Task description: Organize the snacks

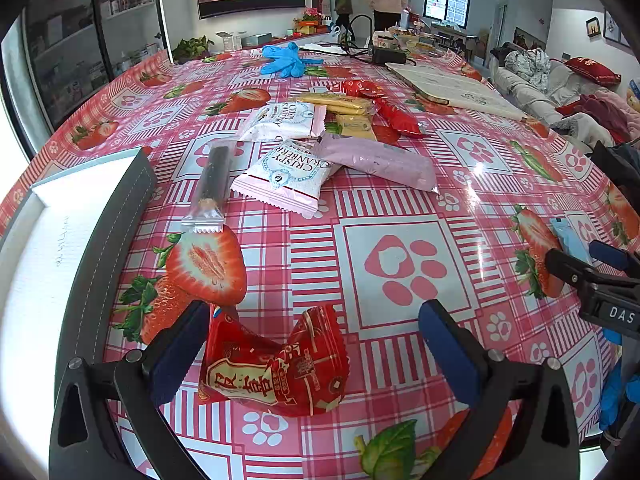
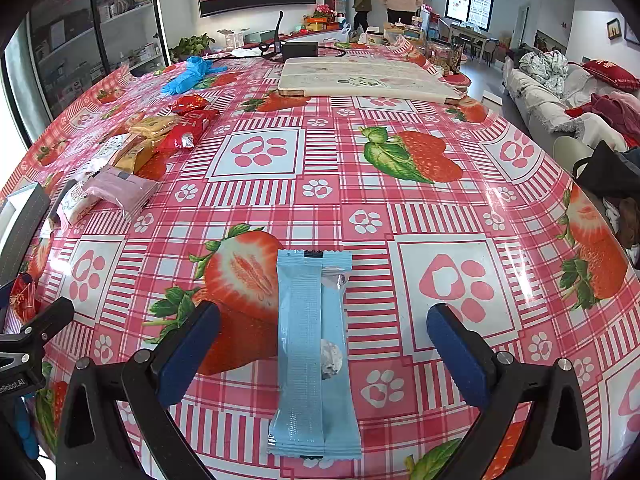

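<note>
My left gripper (image 1: 316, 344) is open, its jaws on either side of a red snack packet (image 1: 276, 364) that lies on the strawberry tablecloth. My right gripper (image 2: 324, 344) is open around a light blue snack bar (image 2: 314, 354) lying lengthwise between the jaws. A pile of snacks sits further out: two white cranberry packets (image 1: 282, 176), a pink packet (image 1: 380, 160), a dark stick in clear wrap (image 1: 212, 184), yellow packets (image 1: 340, 106) and red packets (image 1: 396, 116). A white box (image 1: 52, 240) with a dark rim stands at the left.
Blue gloves (image 1: 282, 60) lie at the far side of the table. A white board (image 2: 360, 78) lies at the far right. A black power adapter (image 2: 300, 50) with cables sits beyond. A sofa with clothes (image 2: 560, 92) stands off the table's right edge.
</note>
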The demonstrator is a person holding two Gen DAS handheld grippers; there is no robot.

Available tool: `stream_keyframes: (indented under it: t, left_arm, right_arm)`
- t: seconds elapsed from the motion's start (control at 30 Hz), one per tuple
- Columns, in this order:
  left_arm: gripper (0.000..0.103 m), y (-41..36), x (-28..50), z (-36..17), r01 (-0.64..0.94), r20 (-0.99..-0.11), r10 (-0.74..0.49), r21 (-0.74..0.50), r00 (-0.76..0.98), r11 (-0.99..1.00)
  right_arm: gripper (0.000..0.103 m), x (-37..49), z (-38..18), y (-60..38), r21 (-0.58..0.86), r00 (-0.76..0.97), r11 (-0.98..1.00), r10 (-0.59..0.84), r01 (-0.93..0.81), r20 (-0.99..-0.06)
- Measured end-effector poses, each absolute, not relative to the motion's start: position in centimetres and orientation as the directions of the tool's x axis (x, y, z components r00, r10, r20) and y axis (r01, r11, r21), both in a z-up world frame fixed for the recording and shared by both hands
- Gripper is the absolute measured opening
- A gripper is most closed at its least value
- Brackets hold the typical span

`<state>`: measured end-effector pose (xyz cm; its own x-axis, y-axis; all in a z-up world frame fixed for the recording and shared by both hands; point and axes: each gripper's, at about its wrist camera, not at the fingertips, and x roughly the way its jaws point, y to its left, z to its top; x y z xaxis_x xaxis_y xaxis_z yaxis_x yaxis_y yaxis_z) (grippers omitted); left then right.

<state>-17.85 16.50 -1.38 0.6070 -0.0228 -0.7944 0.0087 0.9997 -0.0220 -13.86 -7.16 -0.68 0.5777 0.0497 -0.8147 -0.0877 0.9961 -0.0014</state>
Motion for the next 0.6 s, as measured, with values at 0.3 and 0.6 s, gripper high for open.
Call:
stream_keyframes:
  t: [0.3, 0.6]
  left_arm:
    - [0.103, 16.5, -17.8, -1.3, 0.011, -0.802, -0.024, -0.022, 0.597, 1.0]
    - [0.055, 15.6, -16.2, 0.0, 0.076, -0.877, -0.064, -0.032, 0.477, 0.997]
  right_arm:
    - [0.103, -13.4, -0.5, -7.0, -0.003, 0.539, 0.995, 0.053, -0.102, -0.841]
    - [0.084, -10.8, 0.3, -6.2, -0.002, 0.36, 0.987, 0.056, -0.159, -0.931]
